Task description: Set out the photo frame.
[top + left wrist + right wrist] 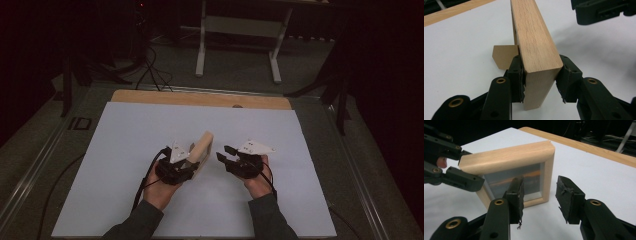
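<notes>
Holding a wooden picture frame [201, 148] upright above the white tabletop [125, 165], near its middle, with the left gripper [539, 75] clamping both fingers [516, 75] against the frame's two faces at the near end. Running its long top edge away from the left gripper and toward the far side of the tabletop, slightly to the right in the high view. Showing in the right gripper view a glass front with a blurred picture, orange streak across it, too unclear for reading. Hiding the frame's lower part behind the left gripper in the high view, so touching the tabletop or not is impossible to tell. Peeking out behind the frame in the left gripper view, a brown stand flap [504, 56], half covered. Keeping the right gripper [539, 195] just beside the frame, fingers [569, 197] apart, gripping nothing.
</notes>
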### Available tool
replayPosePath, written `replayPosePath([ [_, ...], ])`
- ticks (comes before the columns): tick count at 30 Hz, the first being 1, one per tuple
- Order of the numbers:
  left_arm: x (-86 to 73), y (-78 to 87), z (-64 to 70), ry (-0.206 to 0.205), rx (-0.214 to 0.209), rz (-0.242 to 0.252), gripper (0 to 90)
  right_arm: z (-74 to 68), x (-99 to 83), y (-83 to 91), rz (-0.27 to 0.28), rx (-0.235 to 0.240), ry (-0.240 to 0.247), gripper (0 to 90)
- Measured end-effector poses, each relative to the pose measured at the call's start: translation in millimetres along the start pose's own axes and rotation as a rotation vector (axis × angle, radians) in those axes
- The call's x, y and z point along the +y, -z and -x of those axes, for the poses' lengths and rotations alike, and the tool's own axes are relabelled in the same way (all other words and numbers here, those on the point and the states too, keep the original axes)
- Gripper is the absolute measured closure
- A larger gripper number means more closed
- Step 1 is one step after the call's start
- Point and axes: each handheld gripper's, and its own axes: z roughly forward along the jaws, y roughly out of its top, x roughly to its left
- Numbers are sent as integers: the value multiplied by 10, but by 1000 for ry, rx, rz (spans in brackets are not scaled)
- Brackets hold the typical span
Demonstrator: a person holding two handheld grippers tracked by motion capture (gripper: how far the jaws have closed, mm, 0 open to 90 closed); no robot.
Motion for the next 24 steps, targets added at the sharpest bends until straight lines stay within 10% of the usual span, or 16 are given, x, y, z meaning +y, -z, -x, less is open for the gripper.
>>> replayPosePath([
  [14, 5, -7, 203, -126, -55, -2, 606, 26, 33, 83, 59, -88, -9, 893],
  [24, 9, -18, 225, -136, -60, 1, 606, 57, 142, 69, 75, -104, 0, 898],
])
